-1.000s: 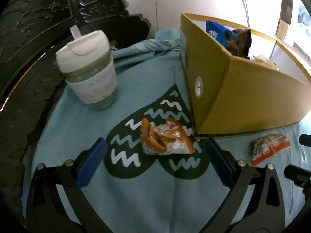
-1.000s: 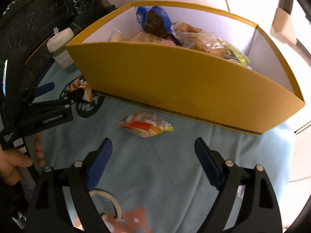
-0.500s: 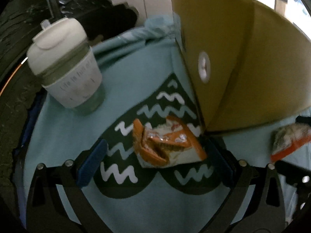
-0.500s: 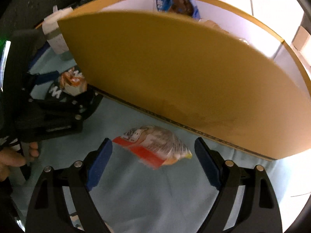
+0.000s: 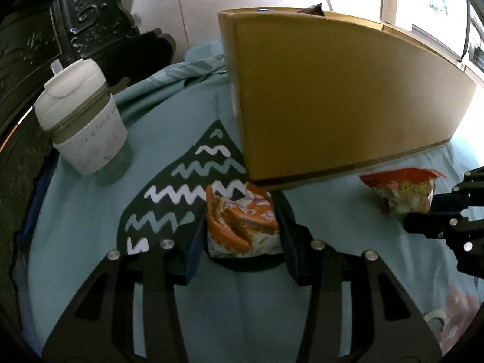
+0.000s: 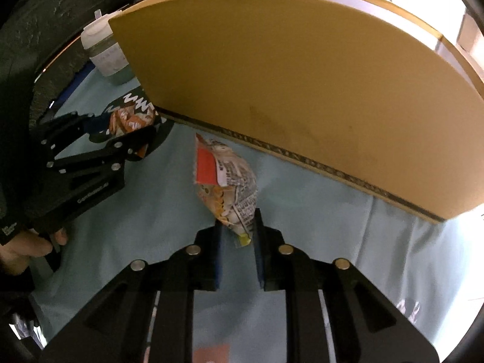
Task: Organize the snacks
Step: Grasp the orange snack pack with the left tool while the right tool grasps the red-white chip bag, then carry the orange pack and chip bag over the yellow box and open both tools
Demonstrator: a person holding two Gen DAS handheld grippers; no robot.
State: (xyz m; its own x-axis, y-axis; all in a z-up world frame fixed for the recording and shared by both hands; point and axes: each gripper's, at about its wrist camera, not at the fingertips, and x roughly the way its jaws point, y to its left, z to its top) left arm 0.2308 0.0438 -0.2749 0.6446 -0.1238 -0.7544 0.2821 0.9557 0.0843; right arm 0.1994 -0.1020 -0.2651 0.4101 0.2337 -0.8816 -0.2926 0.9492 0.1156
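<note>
Pick-up step: your left gripper (image 5: 242, 227) has just closed on the orange snack packet (image 5: 242, 227) at six o'clock; your right gripper (image 6: 237, 233) has just pinched the red-striped packet (image 6: 227, 187). Next, lift both over the yellow box (image 5: 332, 99) at twelve o'clock.

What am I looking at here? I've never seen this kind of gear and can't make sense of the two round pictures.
There is no robot. A person holds one hand-held gripper in each hand, a two-fingered clamp with a fisheye camera that looks along its fingers, so each round picture is one gripper's own view.

In the left one, the left hand-held gripper has just closed on an orange snack packet. In the right one, the right hand-held gripper has just closed on the end of a red and white packet; the person's hand shows at the edge.

Both packets are on a teal cloth by a yellow box that holds more snacks. A lidded cup stands to the left.
</note>
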